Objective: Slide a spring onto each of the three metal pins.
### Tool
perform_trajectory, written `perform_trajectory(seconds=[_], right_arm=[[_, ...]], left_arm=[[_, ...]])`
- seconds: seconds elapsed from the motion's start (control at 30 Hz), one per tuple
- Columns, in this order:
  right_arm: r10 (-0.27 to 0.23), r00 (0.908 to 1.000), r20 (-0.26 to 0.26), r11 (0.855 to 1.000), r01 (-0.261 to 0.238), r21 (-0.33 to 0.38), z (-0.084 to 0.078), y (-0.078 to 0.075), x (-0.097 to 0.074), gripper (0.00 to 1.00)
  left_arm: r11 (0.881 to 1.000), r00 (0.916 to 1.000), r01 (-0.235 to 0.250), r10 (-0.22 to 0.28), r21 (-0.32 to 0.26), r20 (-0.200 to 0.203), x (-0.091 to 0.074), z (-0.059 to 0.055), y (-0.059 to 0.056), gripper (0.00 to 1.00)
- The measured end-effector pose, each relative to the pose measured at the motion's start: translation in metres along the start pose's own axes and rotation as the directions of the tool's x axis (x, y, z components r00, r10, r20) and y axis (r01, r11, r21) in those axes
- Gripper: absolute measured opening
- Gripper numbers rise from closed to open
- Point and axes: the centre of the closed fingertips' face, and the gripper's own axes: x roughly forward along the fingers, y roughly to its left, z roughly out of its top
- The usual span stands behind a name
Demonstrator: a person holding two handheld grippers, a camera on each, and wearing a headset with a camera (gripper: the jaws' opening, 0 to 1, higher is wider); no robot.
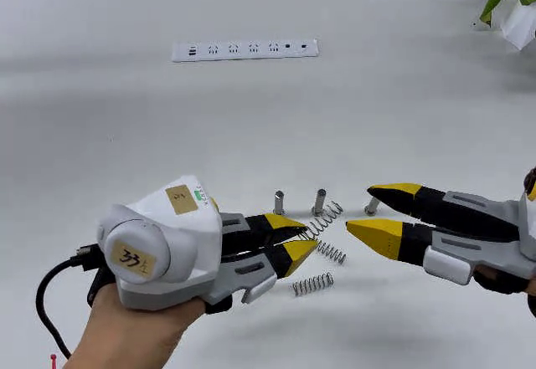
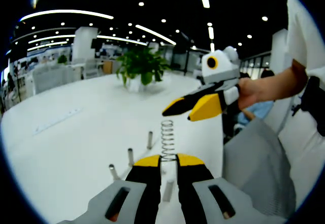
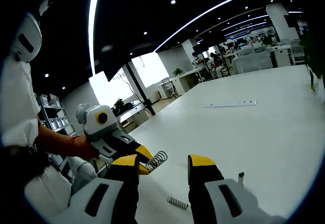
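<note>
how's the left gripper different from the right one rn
The left gripper is shut on a spring; the right gripper has its jaws apart and holds nothing. In the head view the left gripper points right and the right gripper points left, tips facing near the pins. Both have black jaws with yellow tips.

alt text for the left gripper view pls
The left tongs pinch one end of a spring between their yellow tips. Three metal pins stand on the white table beyond, and the open right tongs reach in from the right.
</note>
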Motion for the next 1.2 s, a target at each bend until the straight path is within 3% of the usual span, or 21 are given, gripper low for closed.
perform_trajectory(seconds=[0.3, 0.63, 0.9, 1.2], right_arm=[[0.008, 0.9987, 0.051, 0.994, -0.013, 0.111, 0.006, 0.003, 0.006, 0.29], [0.027, 0.9967, 0.077, 0.983, -0.040, 0.177, 0.009, 0.006, 0.004, 0.19], [0.037, 0.9954, 0.088, 0.980, -0.053, 0.191, 0.011, 0.008, 0.004, 0.13], [0.053, 0.9966, 0.063, 0.985, -0.062, 0.161, 0.011, 0.013, 0.004, 0.12]], left_arm=[[1.000, 0.9988, 0.012, -0.012, -0.009, 0.047, 0.001, 0.012, -0.005, 0.10], [1.000, 0.9963, 0.025, -0.023, -0.014, 0.083, 0.003, 0.021, -0.008, 0.10], [0.999, 0.9954, 0.036, -0.034, -0.017, 0.089, 0.004, 0.023, -0.011, 0.11], [0.999, 0.9953, 0.044, -0.042, -0.024, 0.087, 0.005, 0.021, -0.013, 0.11]])
